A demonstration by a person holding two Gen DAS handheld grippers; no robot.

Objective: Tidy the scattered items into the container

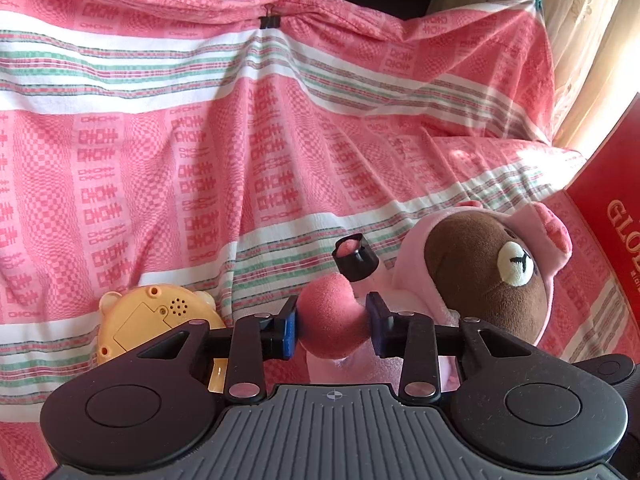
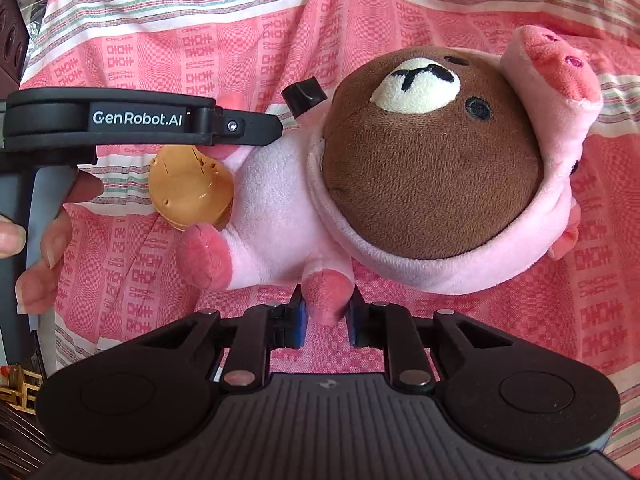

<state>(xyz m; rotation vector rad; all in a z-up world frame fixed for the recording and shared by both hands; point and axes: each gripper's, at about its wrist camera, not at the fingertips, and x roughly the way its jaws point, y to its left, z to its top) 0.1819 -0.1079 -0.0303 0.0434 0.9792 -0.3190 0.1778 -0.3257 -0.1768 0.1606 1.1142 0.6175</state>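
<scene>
A plush bear in a pink pig suit (image 2: 432, 160) lies on the pink patterned cloth (image 2: 200, 52); it also shows in the left wrist view (image 1: 488, 272). My left gripper (image 1: 334, 330) is shut on one of its pink paws (image 1: 330, 320). My right gripper (image 2: 326, 314) is shut on another pink paw (image 2: 328, 292). A small black cap (image 1: 356, 258) lies beside the plush and also shows in the right wrist view (image 2: 306, 96). An orange bear-shaped toy (image 1: 148, 320) lies face down to the left and shows in the right wrist view (image 2: 190, 188) under the left gripper's arm.
A red box (image 1: 616, 192) with gold lettering stands at the right edge of the left wrist view. The cloth rises in folds behind, clipped with a black binder clip (image 1: 269, 20). A curtain (image 1: 588, 20) hangs at the far right.
</scene>
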